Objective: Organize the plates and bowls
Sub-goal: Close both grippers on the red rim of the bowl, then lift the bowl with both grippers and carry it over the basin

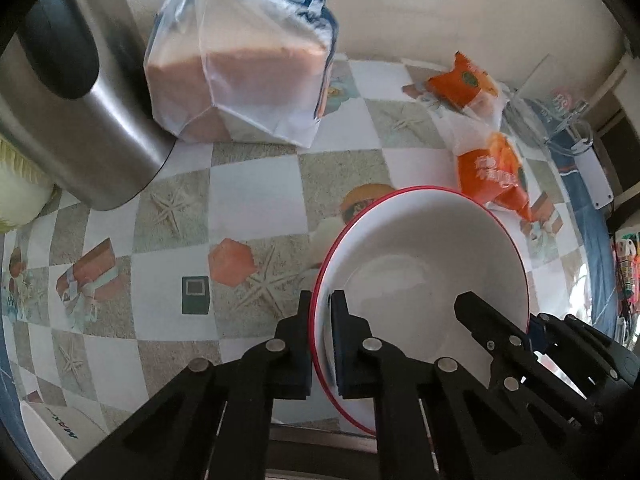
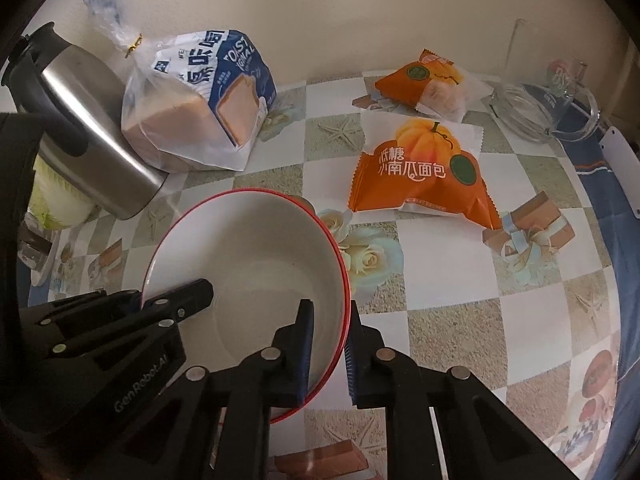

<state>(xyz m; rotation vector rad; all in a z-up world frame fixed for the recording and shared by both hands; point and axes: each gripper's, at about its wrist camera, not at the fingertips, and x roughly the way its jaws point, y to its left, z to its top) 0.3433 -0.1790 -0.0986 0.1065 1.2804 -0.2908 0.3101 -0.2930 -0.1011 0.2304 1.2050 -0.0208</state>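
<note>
My fingers on both sides are clenched on the rim of the same white ceramic bowl with a thin red rim (image 1: 424,268): my left gripper (image 1: 321,344) pinches the left wall, one pad outside and one inside, and my right gripper (image 2: 329,350) does the same on the right wall, pads pressed flat on the wall from both sides. In each wrist view the other gripper shows across the bowl, biting the opposite rim. The bowl sits near me on the checkered starfish-print tablecloth (image 2: 460,312), close to the near table edge, empty inside. Far left is a brushed steel thermos jug (image 1: 76,108), beside it a clear bag of sliced toast bread (image 2: 200,120); far right are two orange pumpkin-bread packets (image 2: 424,176) and a clear glass mug (image 2: 540,108). Handling guess: rigid, glazed, so slippery under rubber pads, moderately heavy, chips or shatters if dropped or knocked on the jug. The thin rim wall is the only real hold; opposite-side grips look balanced, so a lift should stay level if both hands rise together. No plates or other bowls visible to stack with.
</note>
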